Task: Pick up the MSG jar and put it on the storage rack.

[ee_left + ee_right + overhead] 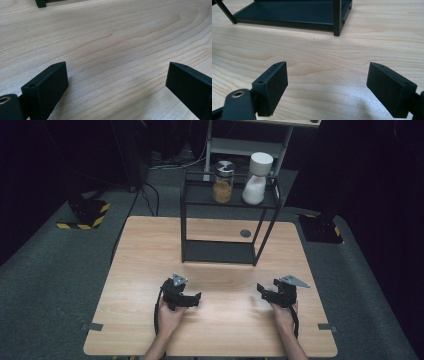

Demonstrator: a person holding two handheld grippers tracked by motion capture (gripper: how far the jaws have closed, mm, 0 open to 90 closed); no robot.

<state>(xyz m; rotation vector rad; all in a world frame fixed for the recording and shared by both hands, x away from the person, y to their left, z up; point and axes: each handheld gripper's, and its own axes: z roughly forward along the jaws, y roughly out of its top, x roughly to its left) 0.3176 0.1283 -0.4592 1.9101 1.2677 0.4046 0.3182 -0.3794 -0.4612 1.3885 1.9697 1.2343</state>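
Both tools, left [192, 300] and right [264, 292], wide and empty above bare table [225, 320], rack [220, 252] beyond.

Light wooden table [140, 270], black two-tier rack [220, 251] standing at its far middle, claws resting near edge

Two jars [223, 182] on rack [220, 251], behind both tools [227, 296].

Each black gripper, the left gripper [192, 301] and the right gripper [263, 291], carries a grey three-cornered plate and a black cable; blocky jaws show small screw holes. Forearms are bare.
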